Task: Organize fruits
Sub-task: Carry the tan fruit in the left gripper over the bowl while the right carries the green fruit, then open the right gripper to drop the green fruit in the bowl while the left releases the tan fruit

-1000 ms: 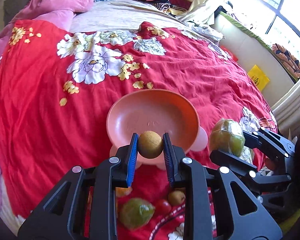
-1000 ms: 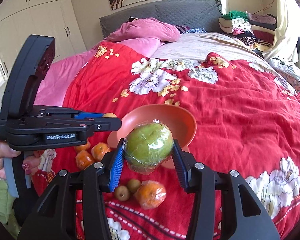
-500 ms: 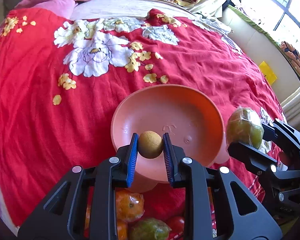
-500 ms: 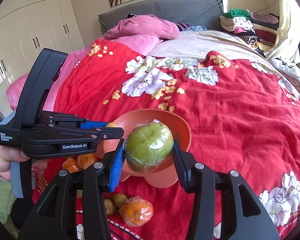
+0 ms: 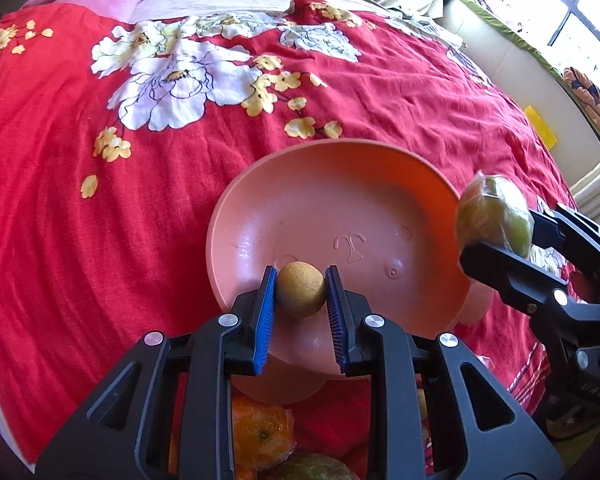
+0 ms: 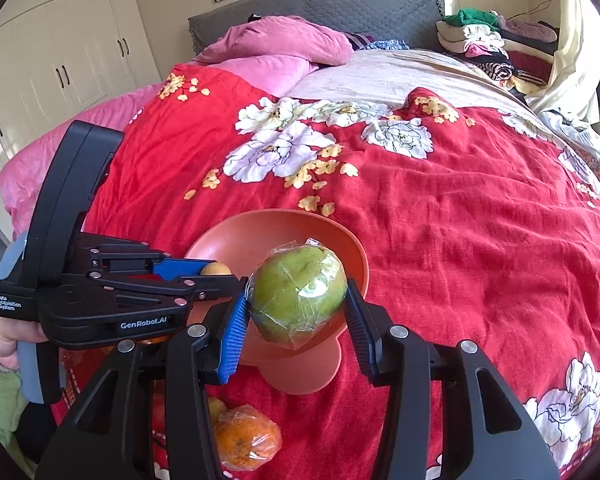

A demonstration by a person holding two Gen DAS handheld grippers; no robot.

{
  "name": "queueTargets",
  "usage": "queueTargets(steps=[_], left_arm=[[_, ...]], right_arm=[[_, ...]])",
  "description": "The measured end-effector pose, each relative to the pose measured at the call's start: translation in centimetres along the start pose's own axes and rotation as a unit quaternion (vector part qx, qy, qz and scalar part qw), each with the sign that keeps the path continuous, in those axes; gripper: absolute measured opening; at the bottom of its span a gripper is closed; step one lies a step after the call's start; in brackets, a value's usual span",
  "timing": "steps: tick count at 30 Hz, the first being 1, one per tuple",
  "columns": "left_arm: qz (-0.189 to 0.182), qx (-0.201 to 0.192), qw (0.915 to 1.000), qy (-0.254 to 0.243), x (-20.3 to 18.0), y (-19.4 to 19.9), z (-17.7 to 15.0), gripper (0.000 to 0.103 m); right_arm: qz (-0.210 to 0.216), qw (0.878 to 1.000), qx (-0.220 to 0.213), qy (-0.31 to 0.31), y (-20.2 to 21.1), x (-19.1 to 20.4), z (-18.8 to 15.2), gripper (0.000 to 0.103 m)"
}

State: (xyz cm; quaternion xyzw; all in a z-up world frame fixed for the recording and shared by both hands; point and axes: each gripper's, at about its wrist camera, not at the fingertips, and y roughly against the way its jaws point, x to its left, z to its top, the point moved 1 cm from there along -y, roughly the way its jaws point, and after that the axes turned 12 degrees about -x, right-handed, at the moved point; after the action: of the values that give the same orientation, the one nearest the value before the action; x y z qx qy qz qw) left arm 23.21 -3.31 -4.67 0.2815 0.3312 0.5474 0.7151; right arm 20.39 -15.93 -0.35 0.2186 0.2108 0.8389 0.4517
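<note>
A salmon-pink footed bowl (image 5: 340, 184) stands on the red floral bedspread; it also shows in the right wrist view (image 6: 236, 236). My left gripper (image 5: 301, 294) is shut on a small brown-yellow round fruit (image 5: 301, 294) and holds it over the bowl's near rim. My right gripper (image 6: 296, 312) is shut on a plastic-wrapped green apple (image 6: 298, 290), just above the bowl's right rim; the apple also shows in the left wrist view (image 5: 494, 216). The left gripper appears in the right wrist view (image 6: 216, 276) at the bowl's left side.
Wrapped oranges (image 5: 260, 436) and a green fruit (image 5: 316, 468) lie on the bedspread near the bowl's foot. Another wrapped orange (image 6: 246, 442) and a small yellow fruit (image 6: 216, 406) lie below. Pink pillows (image 6: 280, 46) and folded clothes (image 6: 484, 40) are at the bed's far end.
Both grippers have moved forward toward the bowl with their fruits. The small fruit is now over the bowl's near rim, and the apple is at its right rim.
</note>
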Motion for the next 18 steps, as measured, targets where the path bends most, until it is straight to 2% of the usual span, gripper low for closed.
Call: queueTargets(steps=[11, 18], left_arm=[[-0.002, -0.001, 1.0, -0.002, 0.0, -0.2, -0.1, 0.017], [-0.003, -0.002, 1.0, -0.001, 0.1, -0.2, -0.1, 0.018]], right_arm=[[-0.003, 0.999, 0.029, 0.025, -2.1, 0.4, -0.8, 0.045], [-0.005, 0.999, 0.029, 0.032, -2.3, 0.4, -0.9, 0.045]])
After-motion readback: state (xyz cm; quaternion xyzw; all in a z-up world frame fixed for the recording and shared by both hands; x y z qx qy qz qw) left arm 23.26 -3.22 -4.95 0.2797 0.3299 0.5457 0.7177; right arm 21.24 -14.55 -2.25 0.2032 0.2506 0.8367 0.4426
